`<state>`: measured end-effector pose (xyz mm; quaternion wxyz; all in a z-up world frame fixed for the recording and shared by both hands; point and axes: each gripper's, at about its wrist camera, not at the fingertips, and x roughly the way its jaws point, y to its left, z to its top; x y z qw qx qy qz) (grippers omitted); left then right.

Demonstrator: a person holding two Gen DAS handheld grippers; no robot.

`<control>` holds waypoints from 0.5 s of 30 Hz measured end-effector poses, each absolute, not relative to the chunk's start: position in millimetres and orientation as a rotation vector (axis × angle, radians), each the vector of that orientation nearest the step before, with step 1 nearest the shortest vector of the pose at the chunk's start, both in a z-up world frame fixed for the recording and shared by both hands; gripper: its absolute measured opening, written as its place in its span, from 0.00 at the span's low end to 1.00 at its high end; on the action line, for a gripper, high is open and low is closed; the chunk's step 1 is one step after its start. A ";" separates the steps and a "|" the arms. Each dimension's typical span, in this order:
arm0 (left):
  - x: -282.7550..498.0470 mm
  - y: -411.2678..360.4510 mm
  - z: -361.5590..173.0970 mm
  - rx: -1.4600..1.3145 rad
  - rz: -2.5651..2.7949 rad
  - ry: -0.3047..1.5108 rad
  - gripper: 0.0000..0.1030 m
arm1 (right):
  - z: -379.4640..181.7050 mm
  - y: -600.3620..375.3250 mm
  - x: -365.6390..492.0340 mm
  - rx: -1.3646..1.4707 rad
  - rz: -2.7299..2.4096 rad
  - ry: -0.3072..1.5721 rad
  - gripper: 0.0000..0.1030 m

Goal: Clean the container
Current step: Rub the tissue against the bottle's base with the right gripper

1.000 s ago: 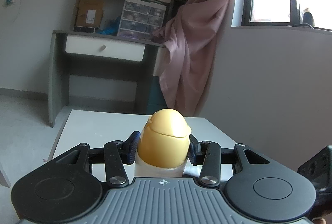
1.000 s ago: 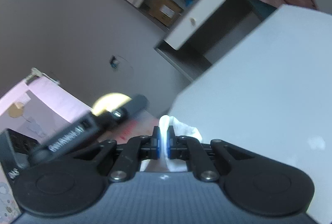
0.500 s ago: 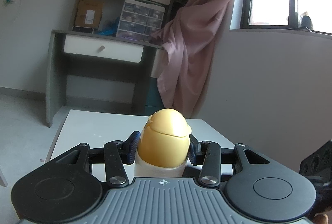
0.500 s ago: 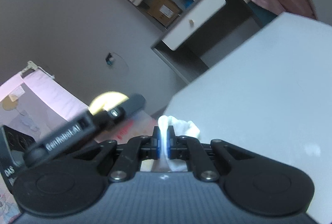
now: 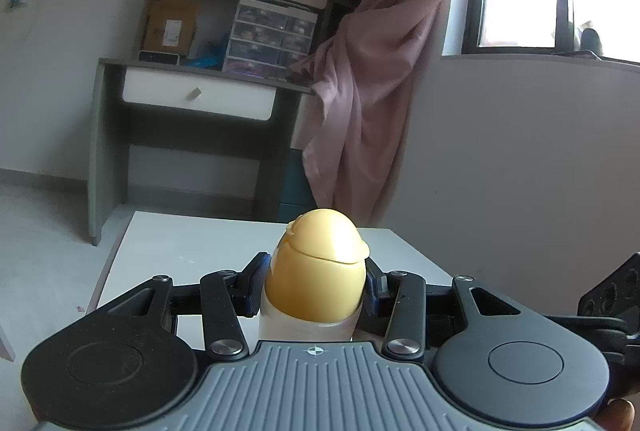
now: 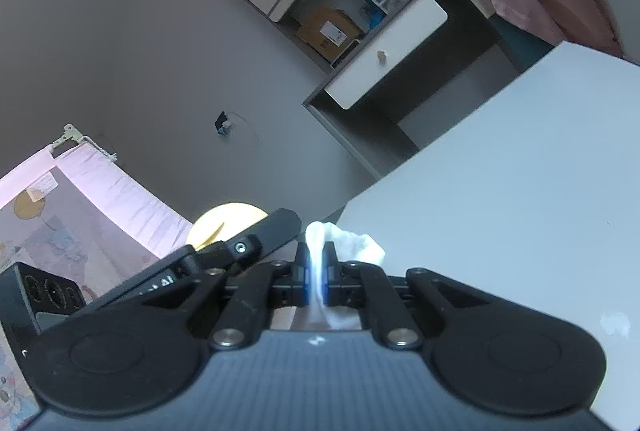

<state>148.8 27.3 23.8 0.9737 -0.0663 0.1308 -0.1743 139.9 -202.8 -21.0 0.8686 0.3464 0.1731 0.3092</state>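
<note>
The left tool [image 5: 316, 285] is closed on the container [image 5: 316, 267], with one blue pad pressed on each side of it. The container stands upright between the fingers. It has a yellow egg-shaped top with a seam across it, and a white lower part that is partly hidden behind the tool body. It is above the near part of the white counter [image 5: 192, 239]; whether its base touches the counter, I cannot tell.

The right tool [image 6: 315, 271] is almost fully closed and pinches a white cloth [image 6: 348, 241]. The cloth sticks out in front of the pads in a crumpled bunch and also hangs down behind them. In the right wrist view the scene is tilted. The left tool shows there as a black bar just left of the cloth, and a part of the yellow top appears behind this bar. The cloth is near the container, but contact between them is not visible.

Behind the counter stand a grey desk [image 5: 188, 99] with a white drawer and a pink curtain [image 5: 380, 63].
</note>
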 end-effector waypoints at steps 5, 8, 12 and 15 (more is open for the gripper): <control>148.5 26.8 24.5 -0.126 -0.351 0.264 0.45 | -25.9 -200.2 140.0 0.697 0.602 0.397 0.06; 148.8 28.0 24.8 -0.127 -0.350 0.264 0.45 | -26.5 -196.2 139.2 0.654 0.574 0.415 0.06; 148.2 28.4 24.5 -0.129 -0.350 0.264 0.45 | -27.3 -191.2 140.2 0.613 0.543 0.455 0.06; 148.1 27.8 25.1 -0.124 -0.352 0.266 0.45 | -28.2 -190.4 139.4 0.605 0.540 0.462 0.06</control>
